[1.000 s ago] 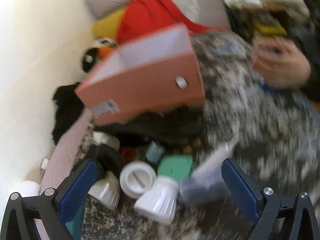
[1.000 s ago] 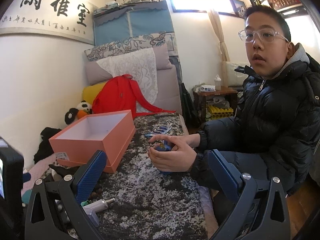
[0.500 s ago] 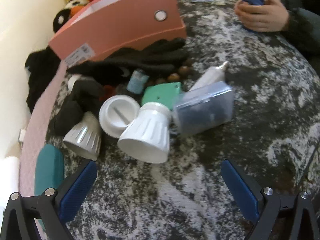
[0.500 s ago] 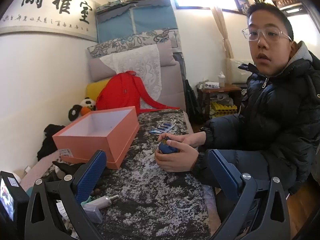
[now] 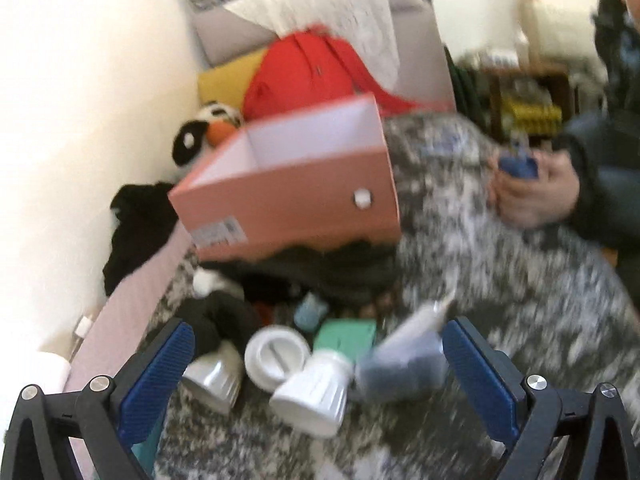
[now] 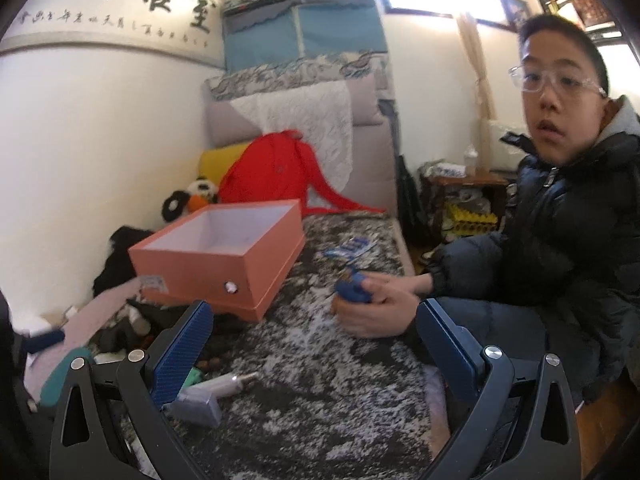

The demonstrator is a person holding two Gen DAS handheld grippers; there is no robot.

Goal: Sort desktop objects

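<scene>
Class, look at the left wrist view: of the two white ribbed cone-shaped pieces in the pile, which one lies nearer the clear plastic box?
The right-hand cone: it touches the clear plastic box. The other cone lies by the left finger.

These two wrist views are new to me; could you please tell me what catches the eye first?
The open salmon-pink box stands out first, sitting on the mottled dark cover with a red backpack behind it. Nearer, between the open left tongs, lies a jumble of white ribbed caps and a green block. A seated person's hands hold a small blue object.
</scene>
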